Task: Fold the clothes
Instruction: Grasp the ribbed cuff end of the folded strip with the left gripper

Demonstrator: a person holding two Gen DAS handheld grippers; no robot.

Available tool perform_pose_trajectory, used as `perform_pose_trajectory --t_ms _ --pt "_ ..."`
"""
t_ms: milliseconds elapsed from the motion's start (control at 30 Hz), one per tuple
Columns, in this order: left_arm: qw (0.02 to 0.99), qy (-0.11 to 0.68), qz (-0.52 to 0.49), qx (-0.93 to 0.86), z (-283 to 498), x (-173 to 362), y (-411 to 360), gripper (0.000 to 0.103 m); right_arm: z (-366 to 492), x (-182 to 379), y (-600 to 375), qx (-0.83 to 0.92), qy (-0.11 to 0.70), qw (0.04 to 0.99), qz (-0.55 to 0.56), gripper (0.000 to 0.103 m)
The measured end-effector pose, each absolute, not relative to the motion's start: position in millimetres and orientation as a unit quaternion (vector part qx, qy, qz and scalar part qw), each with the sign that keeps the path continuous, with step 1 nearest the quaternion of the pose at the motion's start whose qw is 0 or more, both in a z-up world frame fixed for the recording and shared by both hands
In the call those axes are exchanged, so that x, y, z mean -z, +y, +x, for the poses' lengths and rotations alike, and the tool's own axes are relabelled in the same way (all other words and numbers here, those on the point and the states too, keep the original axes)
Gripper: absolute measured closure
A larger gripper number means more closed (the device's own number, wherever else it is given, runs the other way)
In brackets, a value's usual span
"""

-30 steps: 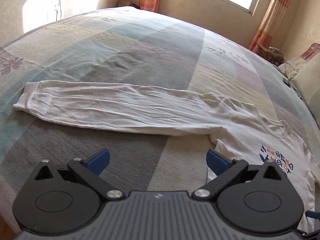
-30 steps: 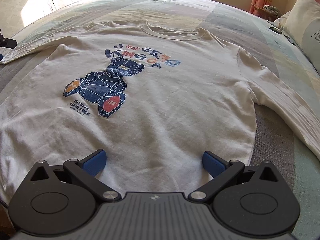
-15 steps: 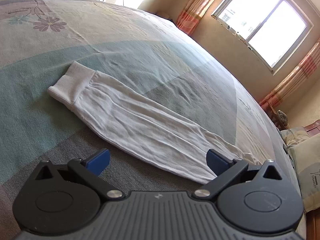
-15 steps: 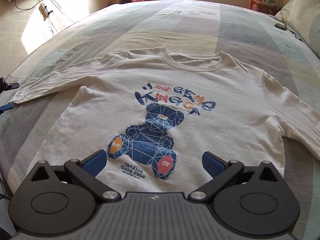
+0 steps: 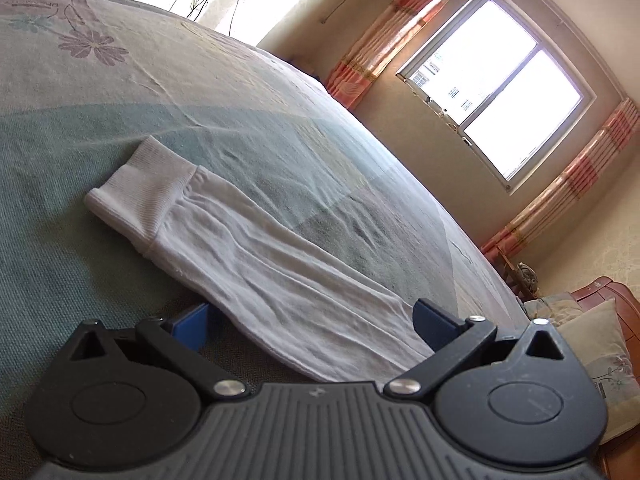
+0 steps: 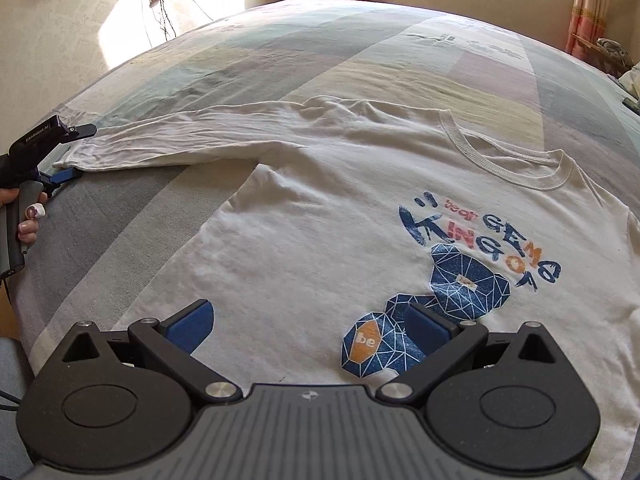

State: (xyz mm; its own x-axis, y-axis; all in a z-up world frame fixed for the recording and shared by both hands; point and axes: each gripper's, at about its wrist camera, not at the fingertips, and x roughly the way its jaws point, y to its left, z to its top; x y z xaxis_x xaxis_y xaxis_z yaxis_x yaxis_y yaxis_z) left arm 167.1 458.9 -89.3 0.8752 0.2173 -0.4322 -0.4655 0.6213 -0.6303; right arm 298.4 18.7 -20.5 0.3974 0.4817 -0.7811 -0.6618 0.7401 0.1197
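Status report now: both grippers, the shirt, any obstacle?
Left gripper open, astride the sleeve near its cuff. Right gripper open over the white sweatshirt, flat on the bed. No obstacle seen.

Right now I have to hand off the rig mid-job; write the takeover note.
Left hand-held gripper: open, low over the sleeve, fingers straddling it short of the cuff; nothing gripped.
Right hand-held gripper: open, above the lower front of the white shirt, holding nothing.
Shirt lies print-up, spread flat on the bed, this sleeve stretched outwards.
Done: laid out only; no fold visible.
Left: probably grip the sleeve, fold it across, then the rest.
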Motion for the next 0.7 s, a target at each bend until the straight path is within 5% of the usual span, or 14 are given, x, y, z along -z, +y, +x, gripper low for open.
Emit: perform_pose_trajectory --t_ms 700 --pt "0.869 0.135 -0.399 -0.259 221 84 466 0.001 294 24 24 -0.382 0.411 0.82 -0.111 0.0"
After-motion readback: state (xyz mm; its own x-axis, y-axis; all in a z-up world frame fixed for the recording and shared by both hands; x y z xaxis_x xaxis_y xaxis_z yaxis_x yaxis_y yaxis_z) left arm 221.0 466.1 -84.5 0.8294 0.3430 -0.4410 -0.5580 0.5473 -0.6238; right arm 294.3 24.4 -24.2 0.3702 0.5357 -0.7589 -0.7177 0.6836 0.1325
